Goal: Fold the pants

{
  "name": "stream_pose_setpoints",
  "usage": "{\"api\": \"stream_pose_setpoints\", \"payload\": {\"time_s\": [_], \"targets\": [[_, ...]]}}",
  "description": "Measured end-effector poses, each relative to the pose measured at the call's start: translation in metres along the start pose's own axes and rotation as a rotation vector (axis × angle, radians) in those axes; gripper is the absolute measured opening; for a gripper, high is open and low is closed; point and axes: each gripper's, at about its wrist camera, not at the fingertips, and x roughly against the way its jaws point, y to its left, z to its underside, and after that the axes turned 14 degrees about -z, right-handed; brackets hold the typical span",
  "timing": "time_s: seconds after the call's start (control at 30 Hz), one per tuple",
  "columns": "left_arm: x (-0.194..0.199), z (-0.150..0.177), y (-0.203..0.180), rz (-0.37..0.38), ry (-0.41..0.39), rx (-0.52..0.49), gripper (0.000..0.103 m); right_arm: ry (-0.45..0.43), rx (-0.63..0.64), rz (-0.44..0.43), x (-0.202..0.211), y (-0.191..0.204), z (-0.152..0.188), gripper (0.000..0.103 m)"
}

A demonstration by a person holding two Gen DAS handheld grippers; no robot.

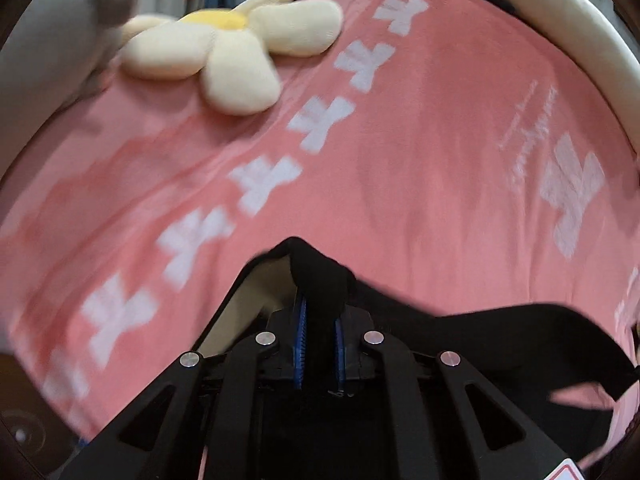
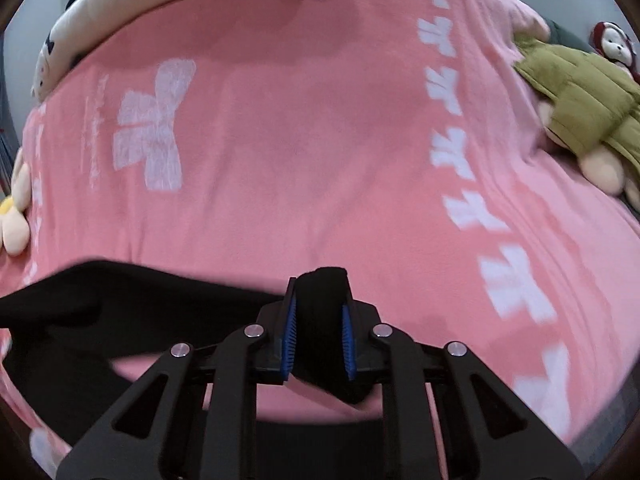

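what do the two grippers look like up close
Both the left gripper and right gripper are matte black linkage frames with triangular cut-outs, round silver pivot pins and ribbed blue pads inside the fingers. The left one shows a red-edged white sticker near its base.

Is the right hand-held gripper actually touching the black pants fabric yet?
Touching. The right wrist view shows the right hand-held gripper with both blue-ribbed pads pressed against a bunched fold of the black fabric pants.
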Motion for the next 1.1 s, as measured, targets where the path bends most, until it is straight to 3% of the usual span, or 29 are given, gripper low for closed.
{"api": "stream_pose_setpoints", "payload": {"time_s": [0.1, 0.17, 0.2, 0.27, 0.37, 0.47, 0.63, 0.7, 0.73, 0.77, 0.8, 0.93, 1.03, 1.1], "targets": [[-0.004, 0.046, 0.023, -0.059, 0.063, -0.041, 0.016, 0.05, -0.04, 0.016, 0.005, -0.015, 0.037, 0.022], [-0.006, 0.066, 0.035, -0.08, 0.09, -0.02, 0.029, 0.069, -0.055, 0.041, 0.006, -0.021, 0.054, 0.028], [-0.005, 0.074, 0.041, -0.068, 0.104, 0.017, 0.033, 0.074, -0.073, 0.064, 0.009, -0.024, 0.062, 0.031], [0.001, 0.086, 0.052, 0.0, 0.13, 0.133, 0.057, 0.035, -0.128, 0.088, 0.025, -0.027, 0.075, 0.045], [0.018, 0.096, 0.06, 0.096, 0.139, 0.269, 0.075, -0.038, -0.173, 0.107, 0.053, -0.023, 0.088, 0.058], [0.018, 0.106, 0.056, 0.171, 0.17, 0.366, 0.081, -0.068, -0.181, 0.086, 0.071, -0.011, 0.102, 0.06], [-0.023, 0.109, 0.024, 0.242, 0.33, 0.44, 0.081, -0.052, -0.225, 0.018, 0.078, 0.008, 0.128, 0.06], [-0.034, 0.11, 0.018, 0.266, 0.362, 0.483, 0.076, -0.042, -0.24, -0.008, 0.075, 0.014, 0.134, 0.06], [-0.038, 0.11, 0.017, 0.287, 0.367, 0.507, 0.05, -0.033, -0.246, -0.025, 0.073, 0.016, 0.136, 0.06], [-0.039, 0.109, 0.018, 0.306, 0.364, 0.517, 0.014, -0.027, -0.257, -0.044, 0.07, 0.017, 0.136, 0.06], [-0.039, 0.106, 0.021, 0.317, 0.361, 0.516, 0.001, -0.026, -0.269, -0.056, 0.069, 0.018, 0.137, 0.06], [-0.027, 0.099, 0.044, 0.267, 0.296, 0.523, 0.002, -0.033, -0.338, -0.125, 0.065, 0.014, 0.133, 0.06], [-0.028, 0.101, 0.045, 0.225, 0.3, 0.476, 0.002, -0.041, -0.422, -0.185, 0.047, 0.003, 0.122, 0.06], [-0.032, 0.104, 0.042, 0.208, 0.31, 0.467, 0.002, -0.043, -0.441, -0.169, 0.031, -0.005, 0.111, 0.06]]}}
